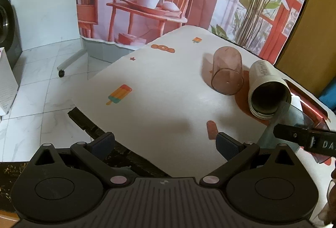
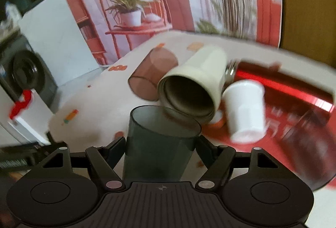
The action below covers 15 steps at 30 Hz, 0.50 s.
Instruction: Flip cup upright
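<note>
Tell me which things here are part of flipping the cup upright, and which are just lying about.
Part of the job:
- grey cup, held in the right claw
- left claw, open and holding nothing

Lying about:
- brown cup
- cream tumbler
- small white cup
- red flask
- popsicle-print tablecloth

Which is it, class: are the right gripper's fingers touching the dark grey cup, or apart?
Touching. The right wrist view shows the right gripper with both fingers pressed against the dark grey cup.

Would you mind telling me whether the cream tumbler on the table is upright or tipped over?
Tipped over: the cream tumbler lies on its side on the table, its dark open mouth facing the cameras.
</note>
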Motion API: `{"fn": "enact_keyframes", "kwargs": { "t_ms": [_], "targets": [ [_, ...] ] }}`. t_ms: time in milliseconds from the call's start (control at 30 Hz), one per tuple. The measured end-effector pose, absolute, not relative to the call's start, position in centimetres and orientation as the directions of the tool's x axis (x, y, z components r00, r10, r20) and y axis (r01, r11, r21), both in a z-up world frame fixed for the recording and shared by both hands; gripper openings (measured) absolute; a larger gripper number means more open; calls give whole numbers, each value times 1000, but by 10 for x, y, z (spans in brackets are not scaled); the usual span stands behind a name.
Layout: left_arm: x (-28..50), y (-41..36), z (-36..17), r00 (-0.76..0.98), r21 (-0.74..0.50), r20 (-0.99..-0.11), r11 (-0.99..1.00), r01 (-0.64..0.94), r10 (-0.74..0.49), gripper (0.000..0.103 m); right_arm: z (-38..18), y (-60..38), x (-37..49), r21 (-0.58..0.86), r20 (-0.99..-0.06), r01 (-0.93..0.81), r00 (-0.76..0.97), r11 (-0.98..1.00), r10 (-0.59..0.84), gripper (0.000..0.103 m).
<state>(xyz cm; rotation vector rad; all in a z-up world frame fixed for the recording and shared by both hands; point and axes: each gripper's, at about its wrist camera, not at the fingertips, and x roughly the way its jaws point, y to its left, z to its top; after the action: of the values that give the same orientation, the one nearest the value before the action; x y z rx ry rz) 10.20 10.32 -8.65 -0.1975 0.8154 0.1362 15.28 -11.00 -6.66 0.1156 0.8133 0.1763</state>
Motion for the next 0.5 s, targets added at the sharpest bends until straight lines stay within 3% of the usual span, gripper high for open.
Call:
{"fn": "enact_keyframes", "kwargs": {
  "t_ms": [233, 500],
  "targets": [
    [101, 94, -84, 685, -83, -726, 982, -169, 56, 103, -67, -99, 140, -53, -651, -185, 752, 981, 106, 65],
    [101, 89, -82, 685, -60, -726, 987, -149, 59, 103, -71, -97, 136, -57, -656, -201, 746, 978, 115, 65]
  ]
}}
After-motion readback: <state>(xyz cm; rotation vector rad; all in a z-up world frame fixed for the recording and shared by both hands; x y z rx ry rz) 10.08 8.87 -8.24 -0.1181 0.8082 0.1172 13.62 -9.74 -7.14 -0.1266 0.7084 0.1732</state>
